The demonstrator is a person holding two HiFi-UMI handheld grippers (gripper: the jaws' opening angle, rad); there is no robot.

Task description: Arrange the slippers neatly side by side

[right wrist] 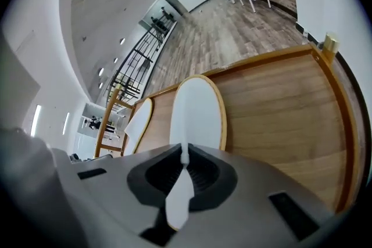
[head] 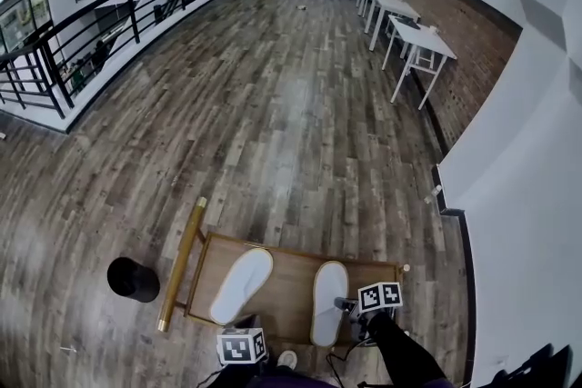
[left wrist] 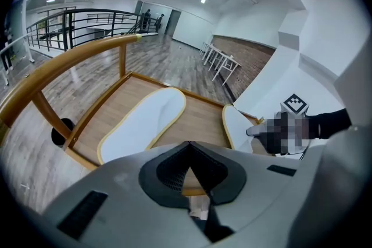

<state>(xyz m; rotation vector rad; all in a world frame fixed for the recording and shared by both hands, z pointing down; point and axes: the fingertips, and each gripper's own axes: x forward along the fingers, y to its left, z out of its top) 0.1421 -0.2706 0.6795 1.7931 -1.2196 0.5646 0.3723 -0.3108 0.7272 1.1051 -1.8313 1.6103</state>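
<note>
Two flat white slippers with tan edging lie on a wooden tray [head: 291, 252]. The left slipper [head: 241, 284] [left wrist: 145, 119] [right wrist: 138, 124] lies angled, toe to the far right. The right slipper [head: 328, 302] [left wrist: 237, 128] [right wrist: 197, 110] lies nearly straight, a gap apart from it. My right gripper [head: 347, 307] [right wrist: 183, 161] is shut on the near edge of the right slipper, whose thin white rim runs down between the pads. My left gripper [head: 245, 330] [left wrist: 187, 149] hovers at the tray's near edge behind the left slipper, its jaws shut with nothing in them.
The tray has a raised rim and a golden handle bar [head: 181, 264] on its left side. A black round object [head: 133, 279] sits on the plank floor left of it. White tables [head: 414, 36] line the brick wall far right; a black railing [head: 91, 23] runs far left.
</note>
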